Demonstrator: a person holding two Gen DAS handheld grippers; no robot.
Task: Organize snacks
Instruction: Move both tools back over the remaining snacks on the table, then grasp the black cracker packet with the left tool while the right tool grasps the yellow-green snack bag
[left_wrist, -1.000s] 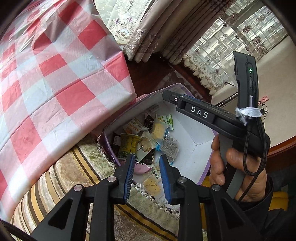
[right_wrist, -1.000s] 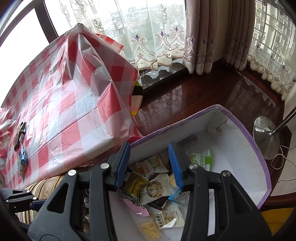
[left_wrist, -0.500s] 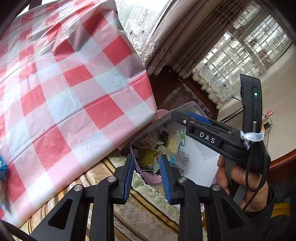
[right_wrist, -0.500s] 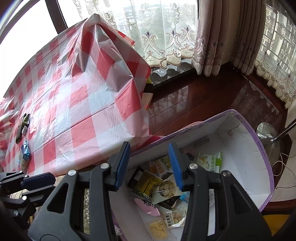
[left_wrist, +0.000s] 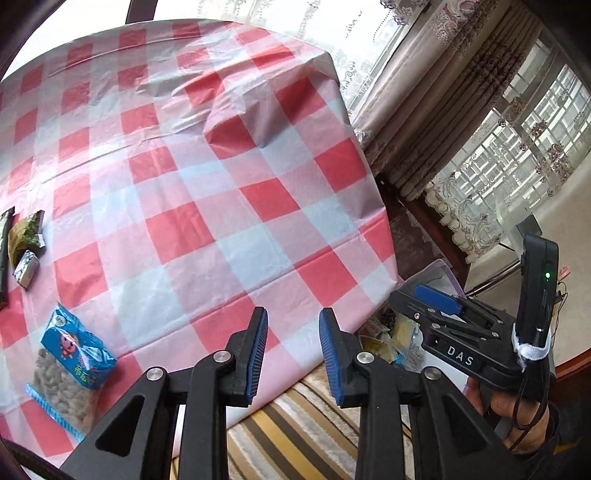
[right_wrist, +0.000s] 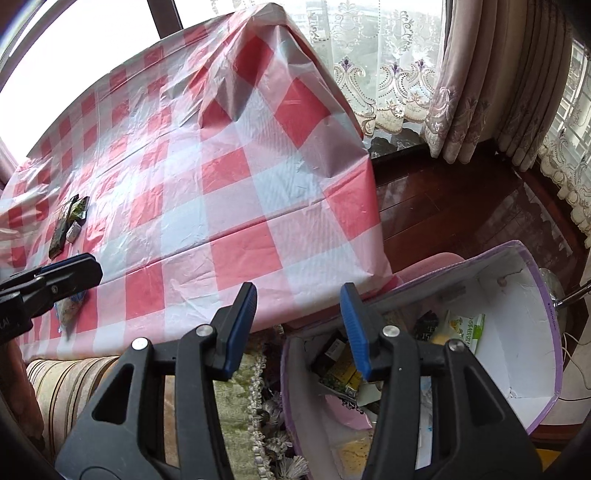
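A: What have I got on the L cam?

B: I see the left gripper (left_wrist: 291, 328) w/ blue ribbed pads spread, nothing between them, over the front edge of the table. The tablecloth (left_wrist: 207, 177) is thin shiny plastic, red/white check, creased, draping over the corner.

A: Snacks?

B: Blue snack bag (left_wrist: 75, 354) lies flat near the cloth's front-left edge, clear lower half showing pale bits. Farther left, a small foil-wrapped piece (left_wrist: 26, 266) just beside a green wrapper (left_wrist: 26, 232); a long dark pack is cut off by the frame edge. The rest of the cloth is bare, so I have plenty of room to move across.

A: R side?

B: My right gripper (right_wrist: 298, 306) has its jaws apart too, just been widening, nothing in them. It hangs over the gap between the table edge and the box (right_wrist: 532, 332).

A: Box details?

B: Curved card wall, white inside, lilac rim, open top. Crinkly snack packets (right_wrist: 341, 369) piled in the bottom, a green/white pack (right_wrist: 467, 325) against the far wall. The right half of its floor is free. It sits off the table's right corner, lower, on a striped cushion (left_wrist: 295, 428) w/ fringe trim. Dark glossy wood floor (right_wrist: 443, 206) behind, lace curtains (right_wrist: 376, 74) beyond.
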